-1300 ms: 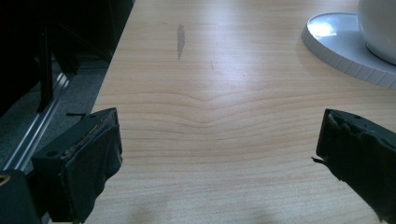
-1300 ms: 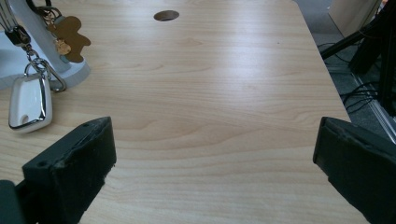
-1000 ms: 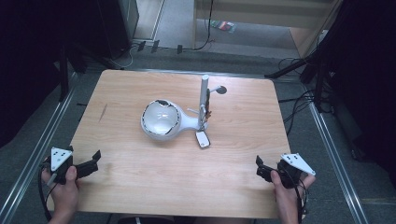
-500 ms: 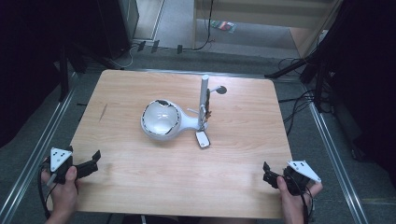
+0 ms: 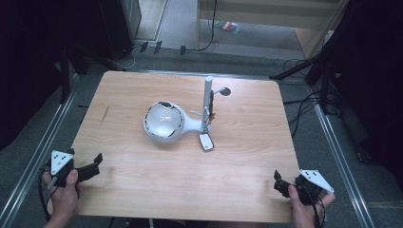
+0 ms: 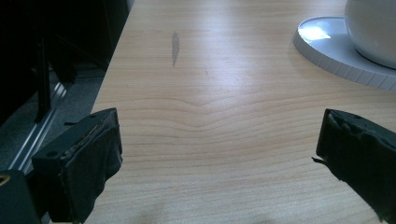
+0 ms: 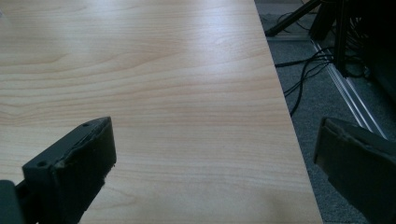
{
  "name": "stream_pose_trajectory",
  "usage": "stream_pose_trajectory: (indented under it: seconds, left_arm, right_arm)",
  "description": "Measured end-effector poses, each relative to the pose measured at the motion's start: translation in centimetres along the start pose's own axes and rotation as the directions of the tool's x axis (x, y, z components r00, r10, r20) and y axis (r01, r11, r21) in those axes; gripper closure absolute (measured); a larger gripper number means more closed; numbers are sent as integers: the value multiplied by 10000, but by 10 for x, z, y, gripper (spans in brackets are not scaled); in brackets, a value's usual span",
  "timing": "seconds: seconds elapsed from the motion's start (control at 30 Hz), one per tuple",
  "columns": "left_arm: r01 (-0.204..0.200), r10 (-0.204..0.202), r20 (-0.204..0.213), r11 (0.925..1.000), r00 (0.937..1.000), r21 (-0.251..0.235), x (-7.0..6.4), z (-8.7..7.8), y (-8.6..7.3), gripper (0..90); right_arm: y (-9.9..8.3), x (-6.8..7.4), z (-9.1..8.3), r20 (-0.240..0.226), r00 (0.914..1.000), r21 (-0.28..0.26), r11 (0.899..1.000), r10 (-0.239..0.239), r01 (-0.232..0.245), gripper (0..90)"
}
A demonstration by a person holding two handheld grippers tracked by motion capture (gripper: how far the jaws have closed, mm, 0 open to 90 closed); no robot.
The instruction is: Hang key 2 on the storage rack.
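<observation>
Left gripper [image 5: 92, 167], jaws wide at the counter's [image 5: 142, 190] near-left corner, sits nearer the white globe-shaped appliance [image 5: 164, 122] at mid-counter than the equally wide right gripper [image 5: 280, 183].

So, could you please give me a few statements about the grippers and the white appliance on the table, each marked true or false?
1. The left gripper is open and holds nothing. True.
2. The right gripper grips the white appliance. False: it is open at the table's near right corner, far from it.
3. A small remote lies beside the appliance. True.
4. The appliance sits at the table's left edge. False: it stands near the middle.
</observation>
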State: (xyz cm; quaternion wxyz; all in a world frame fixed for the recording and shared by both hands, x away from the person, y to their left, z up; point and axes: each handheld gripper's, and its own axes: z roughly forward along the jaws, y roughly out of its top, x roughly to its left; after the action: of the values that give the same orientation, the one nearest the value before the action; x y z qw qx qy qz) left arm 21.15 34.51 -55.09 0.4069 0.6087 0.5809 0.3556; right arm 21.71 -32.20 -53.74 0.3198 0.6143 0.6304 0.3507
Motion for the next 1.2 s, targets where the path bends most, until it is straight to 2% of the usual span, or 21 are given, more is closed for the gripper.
stream_pose_trajectory:
  seconds: [0.3,0.53,0.73,1.0,1.1,1.2]
  left_arm:
    - [69,-69,-88,10000,9999,-29,0,0,0,3]
    - [105,-104,-95,9999,9999,14,1,0,0,3]
    - [113,-113,-75,9999,9999,-12,1,0,0,3]
    - [87,-88,-151,10000,9998,-11,0,0,0,3]
    - [115,-114,-214,9999,9997,41,0,0,0,3]
    - [248,-246,-385,9997,9990,35,0,1,0,3]
  right_arm:
    - [-7,-7,-3,89,10000,149,9999,-30,29,0]
    - [-13,-12,-8,-27,10000,203,9998,-29,29,0]
    - [-16,-17,-12,11,10000,222,9997,96,-96,0]
    - [-18,-18,-14,14,9999,259,9996,129,-129,0]
    - [-17,-18,-15,110,9999,222,9997,68,-70,0]
    - [-12,-17,-19,-127,9995,-121,9995,273,-275,0]
